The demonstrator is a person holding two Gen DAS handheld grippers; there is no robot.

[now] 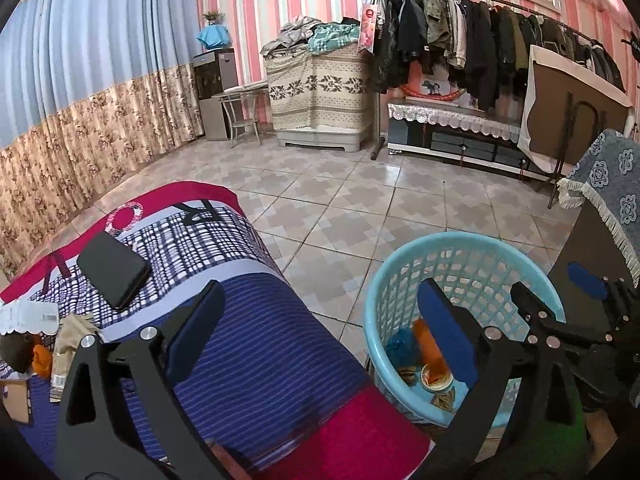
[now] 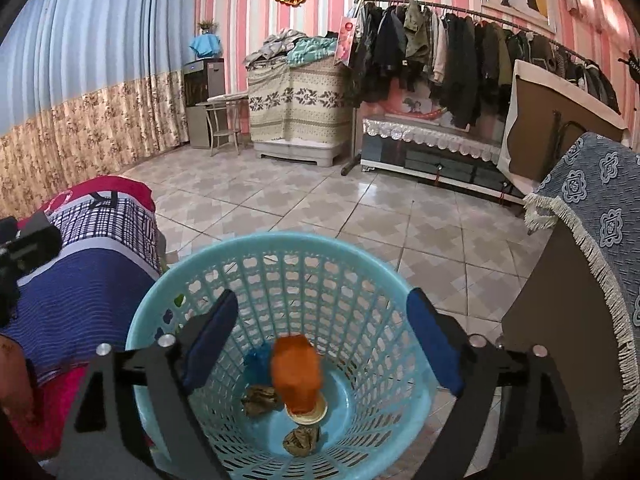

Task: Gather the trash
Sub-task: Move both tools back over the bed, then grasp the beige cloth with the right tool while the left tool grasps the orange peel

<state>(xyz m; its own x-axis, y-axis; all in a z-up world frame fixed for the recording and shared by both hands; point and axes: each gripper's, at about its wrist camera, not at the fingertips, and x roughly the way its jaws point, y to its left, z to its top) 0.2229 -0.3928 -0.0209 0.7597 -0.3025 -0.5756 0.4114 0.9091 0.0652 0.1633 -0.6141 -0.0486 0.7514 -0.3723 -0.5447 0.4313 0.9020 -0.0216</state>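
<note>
- While the right tool (image 2: 320,344) hangs over the blue basket (image 2: 168,320), its fingers are spread wide with nothing between them.
- Inside the basket lie an orange cup (image 2: 297,372), a blue wrapper (image 2: 256,360) and two crumpled brown scraps (image 2: 260,398).
- The left tool (image 1: 320,336) is also spread apart and empty, poised between the bed (image 1: 256,344) and the basket (image 1: 376,308).
- On the striped bedcover rests a black phone (image 1: 114,268).
- More litter sits at the bed's left edge: a white receipt (image 1: 28,316), a tan wrapper (image 1: 66,348) and something orange (image 1: 42,360).
- The basket stands on the tiled floor (image 2: 360,216), just beside the bed.
</note>
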